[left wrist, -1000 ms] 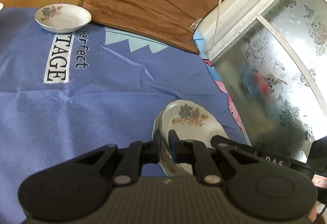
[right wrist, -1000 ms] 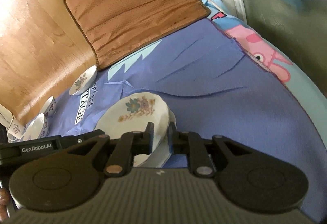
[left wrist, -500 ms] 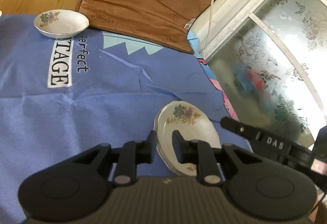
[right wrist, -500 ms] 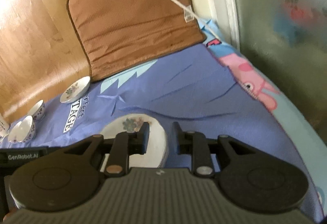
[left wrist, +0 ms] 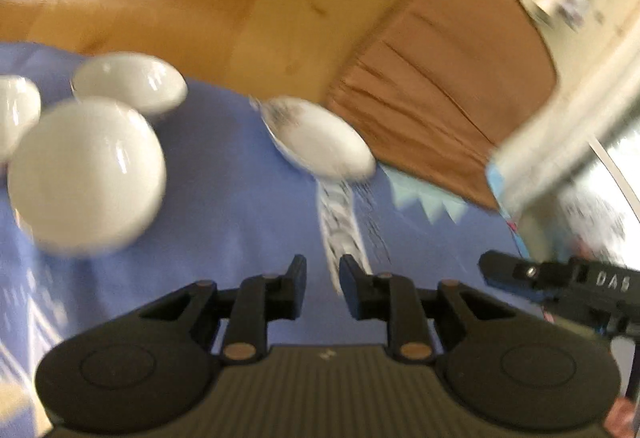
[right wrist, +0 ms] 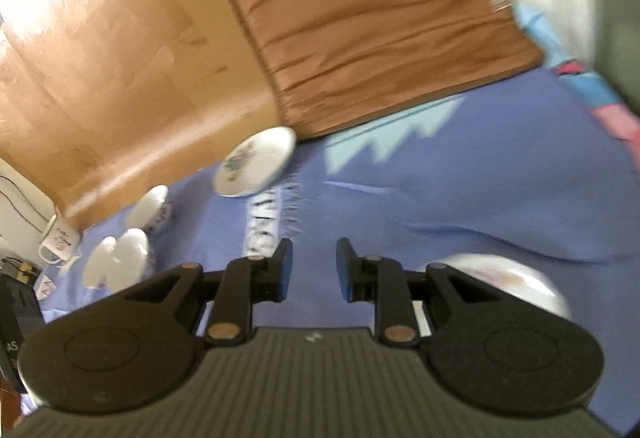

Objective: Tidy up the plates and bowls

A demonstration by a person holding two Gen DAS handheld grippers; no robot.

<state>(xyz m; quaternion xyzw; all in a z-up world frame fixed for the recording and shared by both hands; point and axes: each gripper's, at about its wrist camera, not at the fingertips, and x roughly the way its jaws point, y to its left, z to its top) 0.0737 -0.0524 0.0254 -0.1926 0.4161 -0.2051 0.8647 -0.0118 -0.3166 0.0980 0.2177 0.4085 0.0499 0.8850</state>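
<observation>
Crockery sits scattered on a blue cloth [left wrist: 240, 222] spread over a surface that backs onto a wooden board [right wrist: 100, 50], with a brown padded mat [right wrist: 380, 18] leaning at the far end. Both views are blurred.

In the left wrist view, the left gripper [left wrist: 322, 278] is released, its jaws parted and nothing between them, poised above the cloth. Ahead of it lies a shallow floral plate [left wrist: 320, 142], close to the mat's lower edge. To the left stand white bowls: a large bowl [left wrist: 86, 170] nearest, a second bowl [left wrist: 130, 82] behind it, and a third bowl [left wrist: 16, 114] cut off at the frame edge. A white label with dark lettering [left wrist: 340, 214] is printed on the cloth just in front of the plate, but it is too smeared to read. At the right edge, part of the other black tool shows the letters "DAS" [left wrist: 612, 281].

In the right wrist view, the right gripper [right wrist: 313, 266] is also released, jaws apart and empty, blue pads visible on the inner faces. A stack of plates [right wrist: 508, 278] lies on the cloth just beside its right finger, partly hidden behind it. The floral plate sits further ahead, by the mat's corner. A white mug with a printed design [right wrist: 58, 242] stands at the far left, next to the bowls; its design cannot be made out.
</observation>
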